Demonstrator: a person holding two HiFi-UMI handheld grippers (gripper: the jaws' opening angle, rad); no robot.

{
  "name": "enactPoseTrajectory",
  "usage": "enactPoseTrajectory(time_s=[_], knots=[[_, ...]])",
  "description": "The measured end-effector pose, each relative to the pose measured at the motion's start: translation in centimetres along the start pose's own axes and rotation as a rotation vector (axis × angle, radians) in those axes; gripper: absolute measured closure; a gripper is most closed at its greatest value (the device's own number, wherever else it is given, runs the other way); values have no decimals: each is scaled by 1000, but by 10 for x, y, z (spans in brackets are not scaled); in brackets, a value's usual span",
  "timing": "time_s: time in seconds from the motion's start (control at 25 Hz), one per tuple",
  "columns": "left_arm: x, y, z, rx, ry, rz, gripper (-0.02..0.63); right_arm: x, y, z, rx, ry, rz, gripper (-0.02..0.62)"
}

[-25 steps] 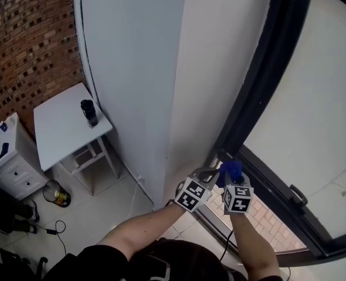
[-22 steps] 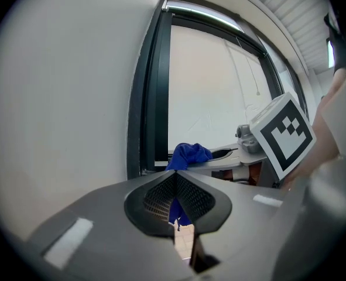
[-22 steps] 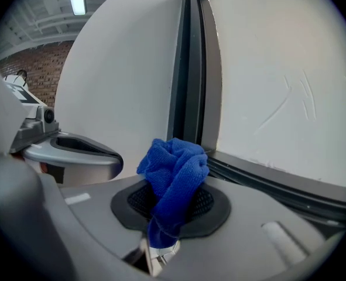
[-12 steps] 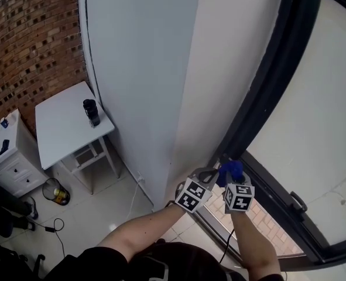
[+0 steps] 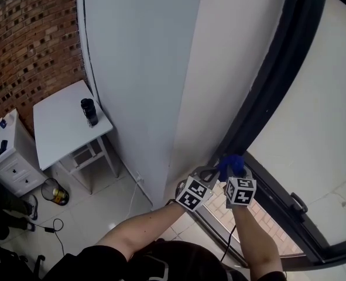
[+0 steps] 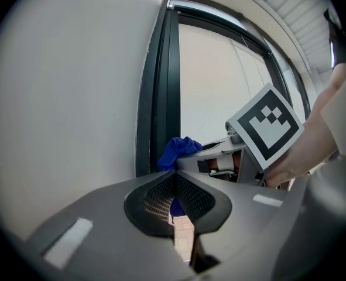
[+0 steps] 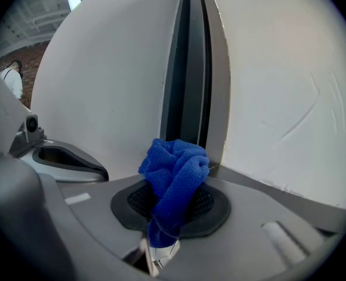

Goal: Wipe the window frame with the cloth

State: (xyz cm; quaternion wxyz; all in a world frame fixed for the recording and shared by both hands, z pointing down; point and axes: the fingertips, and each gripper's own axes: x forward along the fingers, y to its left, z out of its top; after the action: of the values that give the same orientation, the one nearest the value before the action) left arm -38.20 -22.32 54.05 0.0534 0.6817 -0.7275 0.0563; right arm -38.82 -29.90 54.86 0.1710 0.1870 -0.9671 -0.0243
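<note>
Bunched, fuzzy blue cloth (image 7: 175, 171) pinched in right claw (image 7: 171, 206), at dark window frame (image 7: 187, 69), left claw (image 6: 175, 195) closed, empty

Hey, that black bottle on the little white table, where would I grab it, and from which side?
Grip around its middle with the jaws level, coming from the side away from the wall. The black bottle stands upright near the edge of the white table closest to that wall, so that side looks blocked.

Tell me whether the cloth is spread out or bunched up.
Bunched up: the blue cloth is a crumpled wad pinched in the right tongs.
</note>
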Motion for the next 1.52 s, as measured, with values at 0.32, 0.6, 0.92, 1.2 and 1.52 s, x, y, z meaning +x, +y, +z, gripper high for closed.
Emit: enactPoseTrajectory(time_s=[0.32, 0.6, 0.92, 1.2, 1.52], knots=[[3, 8, 35, 8, -39, 54, 612, -12, -4, 42, -32, -27, 13, 515], [-6, 20, 84, 54, -73, 109, 612, -25, -9, 87, -39, -67, 20, 515], [-3, 26, 121, 62, -84, 113, 612, -34, -10, 130, -58, -90, 41, 515], [-4, 26, 160, 73, -115, 119, 612, -47, -14, 168, -77, -115, 55, 515], [-11, 27, 218, 99, -180, 132, 612, -65, -21, 220, -94, -178, 64, 516]])
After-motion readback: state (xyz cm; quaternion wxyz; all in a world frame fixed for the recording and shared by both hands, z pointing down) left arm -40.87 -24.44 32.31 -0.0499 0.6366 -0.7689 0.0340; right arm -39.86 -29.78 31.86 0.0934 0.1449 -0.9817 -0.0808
